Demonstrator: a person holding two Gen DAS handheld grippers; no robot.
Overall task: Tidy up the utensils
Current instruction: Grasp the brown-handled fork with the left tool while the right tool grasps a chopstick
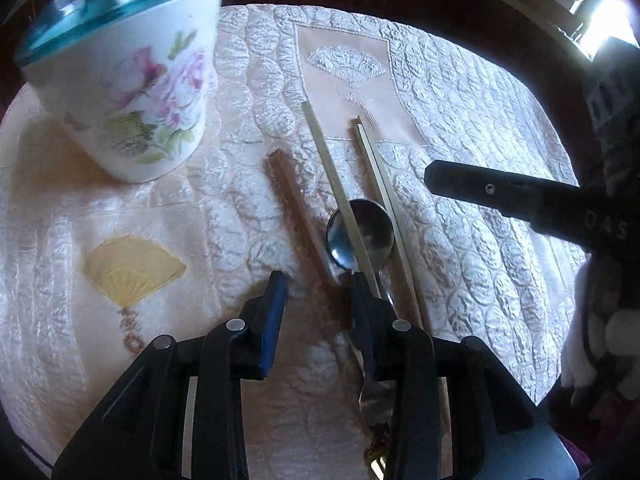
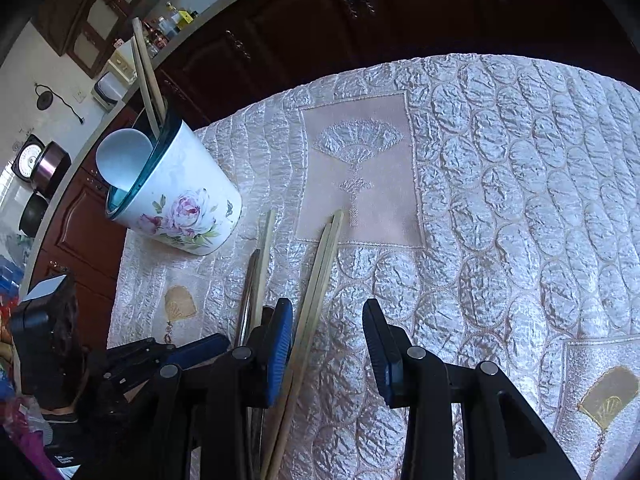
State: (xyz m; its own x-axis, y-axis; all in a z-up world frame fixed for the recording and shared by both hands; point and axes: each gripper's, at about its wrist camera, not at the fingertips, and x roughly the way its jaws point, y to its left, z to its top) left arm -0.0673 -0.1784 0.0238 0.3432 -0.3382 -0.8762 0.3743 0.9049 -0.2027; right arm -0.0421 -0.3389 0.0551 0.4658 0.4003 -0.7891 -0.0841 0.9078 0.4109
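Observation:
A white floral cup (image 1: 132, 92) with a teal rim stands at the far left of the quilted tablecloth (image 1: 480, 120). In the right wrist view the cup (image 2: 180, 204) holds two upright chopsticks (image 2: 146, 76) and a white spoon (image 2: 124, 156). A metal spoon (image 1: 360, 236) lies among three loose chopsticks, one of them a pale chopstick (image 1: 332, 184). My left gripper (image 1: 320, 284) hovers open just above them, its right finger over the spoon's neck. My right gripper (image 2: 328, 316) is open over a pair of pale chopsticks (image 2: 320, 264) that run along its left finger.
The round table's far edge (image 2: 320, 76) meets dark wooden cabinets (image 2: 360, 12). A counter with bottles and kitchen gear (image 2: 168, 24) runs at the upper left. The left gripper (image 2: 192, 350) shows low at the left, close to the right one.

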